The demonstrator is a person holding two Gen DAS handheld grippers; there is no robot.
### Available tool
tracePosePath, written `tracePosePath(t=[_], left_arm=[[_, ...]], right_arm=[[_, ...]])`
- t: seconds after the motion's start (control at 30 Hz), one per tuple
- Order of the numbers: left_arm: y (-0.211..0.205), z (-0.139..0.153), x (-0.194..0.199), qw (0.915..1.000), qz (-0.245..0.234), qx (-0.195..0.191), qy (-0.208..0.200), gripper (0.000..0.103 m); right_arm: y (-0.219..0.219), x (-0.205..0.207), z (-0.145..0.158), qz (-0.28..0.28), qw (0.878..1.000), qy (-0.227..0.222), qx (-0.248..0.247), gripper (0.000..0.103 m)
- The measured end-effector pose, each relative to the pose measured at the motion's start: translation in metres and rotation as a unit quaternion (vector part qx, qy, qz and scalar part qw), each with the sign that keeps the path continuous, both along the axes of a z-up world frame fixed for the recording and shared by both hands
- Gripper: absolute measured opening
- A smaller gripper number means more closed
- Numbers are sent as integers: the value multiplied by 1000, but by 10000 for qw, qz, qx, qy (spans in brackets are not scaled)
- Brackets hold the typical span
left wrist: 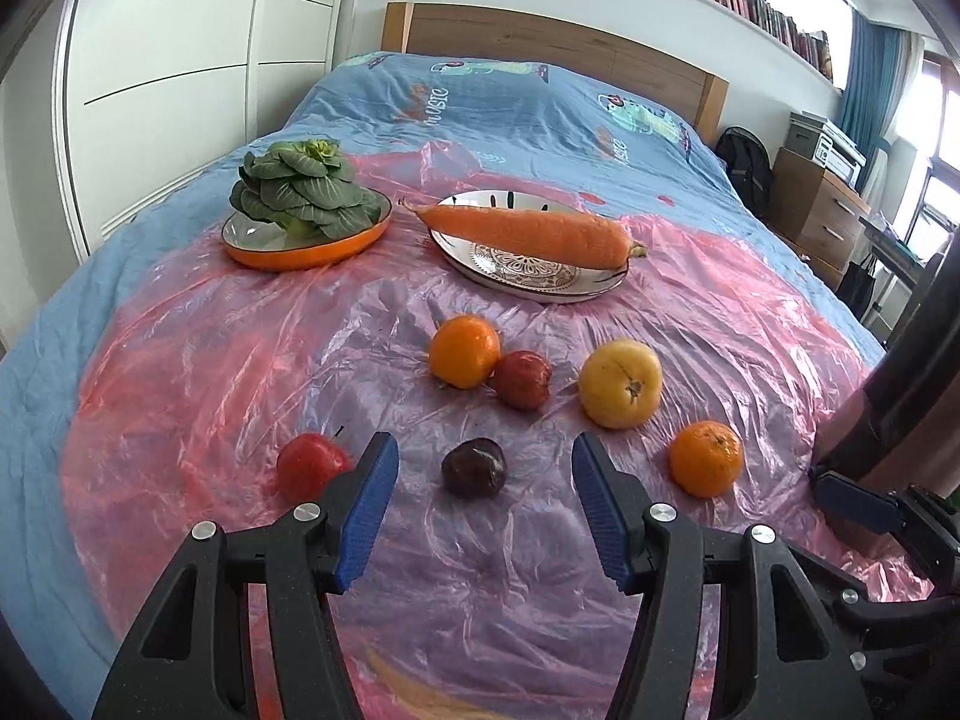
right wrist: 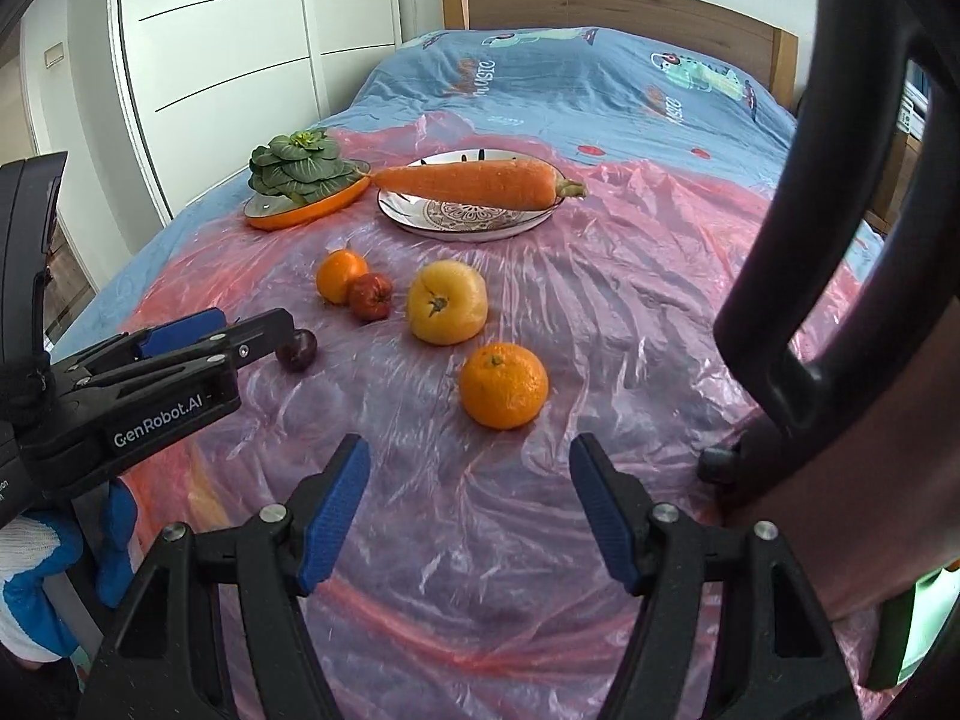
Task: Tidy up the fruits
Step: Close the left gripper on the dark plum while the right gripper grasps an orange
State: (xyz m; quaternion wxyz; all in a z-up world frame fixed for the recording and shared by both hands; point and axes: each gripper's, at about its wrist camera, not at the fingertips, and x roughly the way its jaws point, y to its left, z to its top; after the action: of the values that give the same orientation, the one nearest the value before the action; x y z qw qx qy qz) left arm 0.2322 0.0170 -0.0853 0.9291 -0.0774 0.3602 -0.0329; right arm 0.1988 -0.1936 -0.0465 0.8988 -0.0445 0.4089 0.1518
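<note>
Loose fruits lie on a pink plastic sheet on the bed. My left gripper is open, its jaws on either side of a dark plum, not touching it. A red apple lies just left of the left finger. Farther off lie an orange, a small red fruit, a yellow tomato and a mandarin. My right gripper is open and empty, just short of the mandarin. The left gripper also shows in the right wrist view, at the plum.
At the back, an orange dish holds a leafy green vegetable and a patterned plate holds a large carrot. A wardrobe stands left, a wooden headboard behind. A dark curved frame stands at the right.
</note>
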Motion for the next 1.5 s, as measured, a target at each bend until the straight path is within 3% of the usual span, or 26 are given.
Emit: tracePosePath(t=[0.27,0.5,0.77,0.9,1.5], left_arm=[[6,-25,18,9998,69,-93,173,54],[1,-28,19,9998,-34,-25,183,52],[0,-35,24,9995,-120,-21,287,36],[0,-38,25,9994,-140,-31,330,28],[1,-43,27,9991,-179,-14,381,24]], right_arm=[[1,39,-19,-49,10000,-36,79,100],[2,50,-34,-57,9999,-59,100,97],[1,55,-43,-15,9999,38,149,64],[2,56,-46,-12,9998,61,167,56],[0,59,-54,20,9994,121,310,54]])
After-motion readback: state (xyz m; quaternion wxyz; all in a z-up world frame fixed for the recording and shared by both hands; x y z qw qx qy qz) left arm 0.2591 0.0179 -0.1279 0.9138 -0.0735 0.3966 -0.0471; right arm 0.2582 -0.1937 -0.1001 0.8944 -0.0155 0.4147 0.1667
